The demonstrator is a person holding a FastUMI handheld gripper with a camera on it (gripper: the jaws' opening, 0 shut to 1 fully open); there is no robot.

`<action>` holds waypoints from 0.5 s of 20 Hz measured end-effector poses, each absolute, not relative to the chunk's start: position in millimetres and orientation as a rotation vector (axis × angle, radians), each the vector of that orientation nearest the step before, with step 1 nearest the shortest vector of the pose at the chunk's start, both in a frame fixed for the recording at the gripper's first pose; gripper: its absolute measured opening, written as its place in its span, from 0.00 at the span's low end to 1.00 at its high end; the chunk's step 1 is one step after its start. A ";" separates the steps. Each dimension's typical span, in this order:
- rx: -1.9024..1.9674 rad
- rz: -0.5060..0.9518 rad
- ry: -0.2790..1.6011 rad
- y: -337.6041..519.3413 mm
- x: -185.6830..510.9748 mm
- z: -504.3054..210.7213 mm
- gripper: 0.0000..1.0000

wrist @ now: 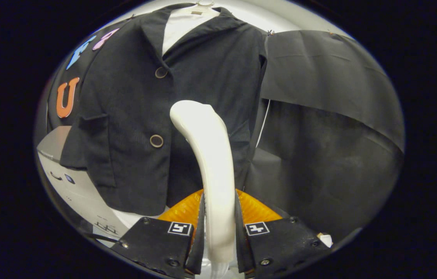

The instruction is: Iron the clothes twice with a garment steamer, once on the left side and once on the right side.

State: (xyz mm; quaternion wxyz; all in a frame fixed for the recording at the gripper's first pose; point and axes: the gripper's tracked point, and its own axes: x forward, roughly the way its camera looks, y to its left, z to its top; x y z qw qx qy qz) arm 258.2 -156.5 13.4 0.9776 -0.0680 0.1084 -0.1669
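The tool (218, 217) pinches the white steamer handle (212, 162) between both fingers, its head raised before the dark jacket (133, 116) (hung on the booth wall, two buttons showing).

Claw (218, 228) clamped on white steamer (212, 162), head seemingly against hanging black jacket (133, 116)

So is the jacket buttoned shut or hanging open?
Buttoned shut: the jacket's front panels overlap at both buttons. The claw grips the steamer handle.
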 end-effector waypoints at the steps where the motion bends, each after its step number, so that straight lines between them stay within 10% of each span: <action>1: -0.138 -0.336 0.224 -155.2 257.2 8.5 0.37; 10: -0.107 -0.317 0.314 -149.8 251.2 -42.1 0.37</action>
